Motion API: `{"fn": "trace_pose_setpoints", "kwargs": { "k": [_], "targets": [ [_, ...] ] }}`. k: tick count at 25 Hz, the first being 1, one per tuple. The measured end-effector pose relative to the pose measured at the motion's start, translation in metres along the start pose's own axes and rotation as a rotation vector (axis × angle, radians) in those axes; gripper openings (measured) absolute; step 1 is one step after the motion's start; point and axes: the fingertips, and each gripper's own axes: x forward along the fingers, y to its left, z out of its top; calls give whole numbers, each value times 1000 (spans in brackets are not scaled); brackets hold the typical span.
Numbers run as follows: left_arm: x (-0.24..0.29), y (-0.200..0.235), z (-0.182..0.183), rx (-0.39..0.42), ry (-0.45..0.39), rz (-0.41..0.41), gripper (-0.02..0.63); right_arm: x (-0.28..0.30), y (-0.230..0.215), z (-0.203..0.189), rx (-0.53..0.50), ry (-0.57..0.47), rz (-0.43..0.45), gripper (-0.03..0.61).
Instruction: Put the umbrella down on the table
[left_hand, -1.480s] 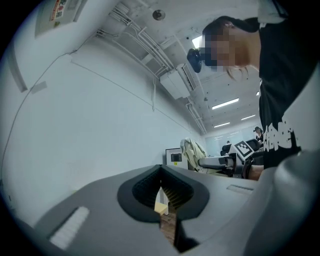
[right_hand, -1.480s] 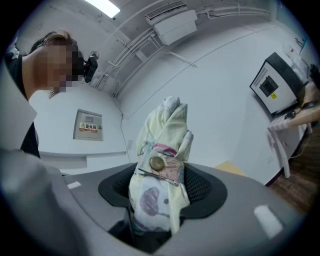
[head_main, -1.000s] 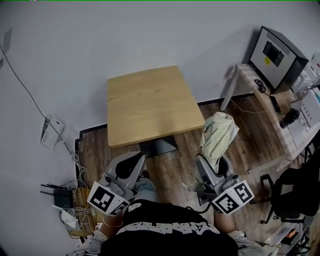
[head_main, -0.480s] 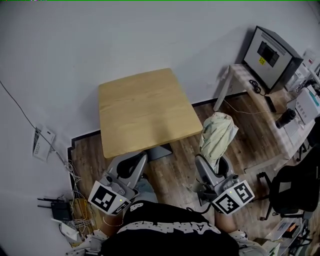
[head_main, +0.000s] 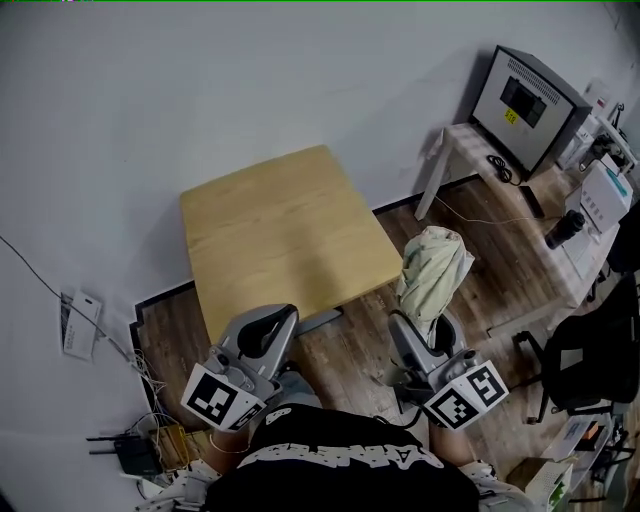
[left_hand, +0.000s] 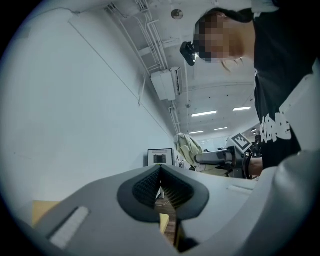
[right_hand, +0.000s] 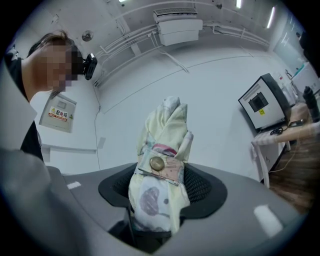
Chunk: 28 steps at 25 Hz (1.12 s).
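A folded pale-yellow umbrella (head_main: 434, 274) stands upright in my right gripper (head_main: 417, 335), whose jaws are shut on its lower part. In the right gripper view the umbrella (right_hand: 161, 165) fills the middle, with a strap and a brass snap button across it. The square wooden table (head_main: 280, 234) lies ahead and to the left of the umbrella, its top bare. My left gripper (head_main: 262, 332) hangs just short of the table's near edge; its jaws are shut with nothing between them. In the left gripper view the left gripper (left_hand: 161, 176) shows the jaws meeting, and the umbrella (left_hand: 189, 150) is seen beyond.
A white side table (head_main: 520, 200) at the right carries a dark box-shaped machine (head_main: 522, 98), cables and a bottle (head_main: 564, 229). A black chair (head_main: 585, 365) stands at the right edge. A router (head_main: 130, 455) and cables lie on the floor at the lower left. A white wall runs behind.
The head view has swung, so the table sits lower and closer to both grippers, its near edge now by the left gripper. The umbrella stays held upright in the right gripper.
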Motion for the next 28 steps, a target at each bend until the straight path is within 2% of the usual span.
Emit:
{"fn": "trace_pose_setpoints", "kwargs": {
  "k": [10, 28],
  "targets": [
    [2, 51, -2, -28, -17, -36, -2, 49, 18, -5, -26, 18, -31, 268],
    [-7, 162, -7, -35, -32, -10, -2, 155, 36, -24, -52, 34, -32, 268]
  ]
}}
